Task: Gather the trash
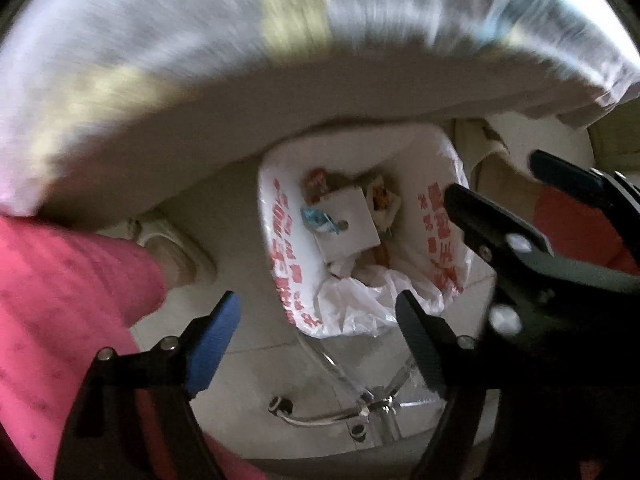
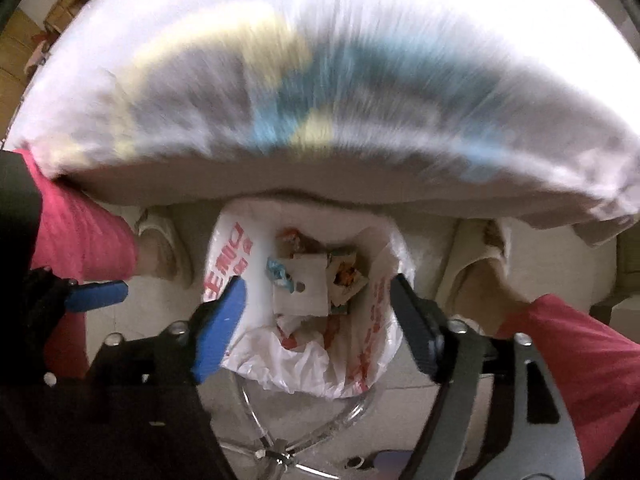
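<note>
White bag-lined bin (image 2: 308, 304) of trash (image 2: 304, 288) lies below both tools (image 1: 320, 344) (image 2: 316, 320), jaws apart, empty.

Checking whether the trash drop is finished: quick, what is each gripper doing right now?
Left gripper: open, nothing between its fingers, above the trash bag.
Right gripper: open, holding nothing, above the same bag.

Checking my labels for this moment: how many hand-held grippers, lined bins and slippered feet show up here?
Hand-held grippers: 2, left and right, both open.
Lined bins: 1.
Slippered feet: 2, and.
Total: 5.
</note>
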`<action>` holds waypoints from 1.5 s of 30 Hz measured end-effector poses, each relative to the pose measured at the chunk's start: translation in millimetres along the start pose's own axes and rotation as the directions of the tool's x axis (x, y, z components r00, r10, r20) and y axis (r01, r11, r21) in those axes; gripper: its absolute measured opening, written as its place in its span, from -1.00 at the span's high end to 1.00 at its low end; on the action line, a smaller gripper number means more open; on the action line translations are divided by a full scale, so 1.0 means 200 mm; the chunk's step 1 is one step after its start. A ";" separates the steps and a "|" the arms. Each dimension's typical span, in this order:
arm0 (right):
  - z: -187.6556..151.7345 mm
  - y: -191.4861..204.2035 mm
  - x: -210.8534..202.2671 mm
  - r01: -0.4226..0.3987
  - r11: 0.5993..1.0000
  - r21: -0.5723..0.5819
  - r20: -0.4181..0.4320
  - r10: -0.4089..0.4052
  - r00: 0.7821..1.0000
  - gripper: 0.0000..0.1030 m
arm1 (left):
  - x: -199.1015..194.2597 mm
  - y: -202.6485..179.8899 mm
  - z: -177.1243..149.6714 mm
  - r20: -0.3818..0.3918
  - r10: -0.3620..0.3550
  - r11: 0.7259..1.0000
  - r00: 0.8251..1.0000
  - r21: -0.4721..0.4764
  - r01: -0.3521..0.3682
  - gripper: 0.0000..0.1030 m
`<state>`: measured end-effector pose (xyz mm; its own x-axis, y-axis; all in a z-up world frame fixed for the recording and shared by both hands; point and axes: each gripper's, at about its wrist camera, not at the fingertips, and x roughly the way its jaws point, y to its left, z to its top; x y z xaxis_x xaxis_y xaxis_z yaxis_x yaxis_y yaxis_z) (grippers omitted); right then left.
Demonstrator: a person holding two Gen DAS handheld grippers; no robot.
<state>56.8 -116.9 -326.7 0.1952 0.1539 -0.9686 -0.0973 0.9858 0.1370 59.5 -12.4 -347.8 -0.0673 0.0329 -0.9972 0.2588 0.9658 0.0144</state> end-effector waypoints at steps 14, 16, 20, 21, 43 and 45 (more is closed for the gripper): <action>-0.10 0.06 -0.68 0.148 0.989 0.014 0.289 -0.145 0.946 -0.87 | -0.57 0.20 -0.12 0.283 0.084 0.983 0.955 -0.182 -0.032 -0.56; -0.11 0.10 -0.77 0.132 0.991 0.013 0.330 -0.129 0.935 -0.87 | -0.69 0.21 -0.14 0.338 0.110 0.979 0.935 -0.198 -0.044 -0.56; -0.11 0.15 -0.95 0.083 0.996 0.036 0.401 -0.090 0.912 -0.87 | -0.90 0.21 -0.19 0.422 0.144 0.974 0.895 -0.223 -0.051 -0.57; -0.11 0.15 -0.99 0.084 0.996 0.041 0.409 -0.094 0.908 -0.87 | -0.95 0.22 -0.20 0.442 0.141 0.973 0.886 -0.227 -0.041 -0.57; -0.43 0.25 -1.94 0.101 0.990 0.102 0.771 -0.143 0.620 -0.87 | -1.85 0.05 -0.64 0.777 0.215 0.968 0.592 -0.249 -0.024 -0.84; -0.44 0.26 -1.95 0.104 0.989 0.105 0.773 -0.147 0.617 -0.87 | -1.87 0.05 -0.66 0.779 0.221 0.967 0.587 -0.253 -0.028 -0.84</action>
<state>-109.4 -132.2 40.5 0.8894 0.0026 -0.4570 0.0263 0.9980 0.0569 -40.5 18.6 34.0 0.7686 0.0319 -0.6390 0.0084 0.9982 0.0600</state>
